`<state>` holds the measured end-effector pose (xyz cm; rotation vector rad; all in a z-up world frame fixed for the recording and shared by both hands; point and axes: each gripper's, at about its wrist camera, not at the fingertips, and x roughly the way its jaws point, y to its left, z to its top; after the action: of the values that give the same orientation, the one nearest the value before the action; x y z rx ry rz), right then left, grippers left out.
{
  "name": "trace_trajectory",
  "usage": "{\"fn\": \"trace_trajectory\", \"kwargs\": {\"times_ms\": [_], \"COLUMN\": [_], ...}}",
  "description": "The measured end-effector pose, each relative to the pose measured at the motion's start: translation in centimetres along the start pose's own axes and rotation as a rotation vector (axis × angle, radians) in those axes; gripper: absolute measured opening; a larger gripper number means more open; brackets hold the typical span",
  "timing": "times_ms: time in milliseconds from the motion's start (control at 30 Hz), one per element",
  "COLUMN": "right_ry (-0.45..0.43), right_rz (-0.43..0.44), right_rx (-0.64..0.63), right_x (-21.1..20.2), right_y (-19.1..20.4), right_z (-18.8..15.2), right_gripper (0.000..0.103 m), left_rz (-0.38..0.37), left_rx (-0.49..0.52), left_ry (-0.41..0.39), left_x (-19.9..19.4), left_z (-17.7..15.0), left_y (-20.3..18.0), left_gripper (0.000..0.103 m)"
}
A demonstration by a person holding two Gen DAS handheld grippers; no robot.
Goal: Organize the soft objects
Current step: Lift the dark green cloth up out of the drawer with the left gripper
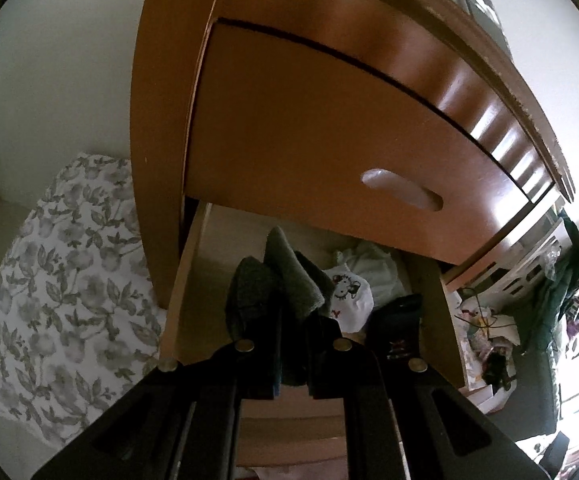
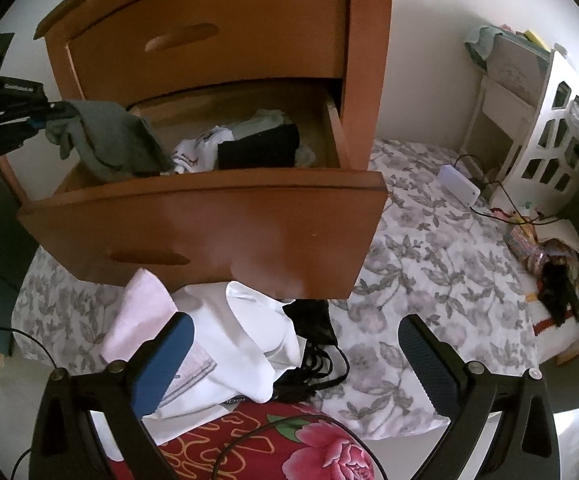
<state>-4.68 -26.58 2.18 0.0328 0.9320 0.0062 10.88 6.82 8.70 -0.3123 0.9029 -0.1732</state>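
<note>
My left gripper (image 1: 289, 344) is shut on a grey-green sock (image 1: 293, 276) and holds it over the open lower drawer (image 1: 185, 276) of a wooden nightstand. In the right wrist view the left gripper (image 2: 45, 118) enters from the left with the sock (image 2: 117, 140) hanging into the drawer (image 2: 209, 216). Inside lie a white printed cloth (image 2: 199, 150) and a black folded cloth (image 2: 257, 148). My right gripper (image 2: 293, 360) is open and empty above a pile of white cloth (image 2: 249, 340), pink cloth (image 2: 141, 312) and a black garment (image 2: 313, 344) on the bed.
The closed upper drawer (image 2: 209, 36) sits above the open one. The bed has a floral sheet (image 2: 441, 264). A red rose-print pillow (image 2: 289, 440) lies in front. A white charger with cables (image 2: 459, 190), a white shelf (image 2: 549, 148) and clutter sit at right.
</note>
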Motion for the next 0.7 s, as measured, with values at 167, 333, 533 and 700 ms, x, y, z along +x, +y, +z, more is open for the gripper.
{"fn": "trace_trajectory", "kwargs": {"times_ms": [167, 333, 533, 700], "right_ry": [-0.007, -0.018, -0.028, -0.033], "right_rz": [0.007, 0.010, 0.007, 0.013], "right_rx": [-0.004, -0.001, 0.010, 0.008], "right_x": [-0.4, -0.9, -1.2, -1.4], "right_y": [0.1, 0.1, -0.2, -0.2], "right_z": [-0.1, -0.2, -0.1, -0.2], "right_gripper": [0.103, 0.103, 0.103, 0.103], "left_rz": [-0.003, -0.010, -0.039, -0.084], "left_rx": [0.000, 0.008, 0.058, 0.088], "left_ry": [-0.004, -0.025, -0.112, -0.175], "left_x": [-0.5, -1.5, -5.1, -8.2], "left_z": [0.4, 1.7, 3.5, 4.0], "left_y": [0.0, -0.3, -2.1, -3.6], "left_gripper": [0.009, 0.008, 0.008, 0.008]}}
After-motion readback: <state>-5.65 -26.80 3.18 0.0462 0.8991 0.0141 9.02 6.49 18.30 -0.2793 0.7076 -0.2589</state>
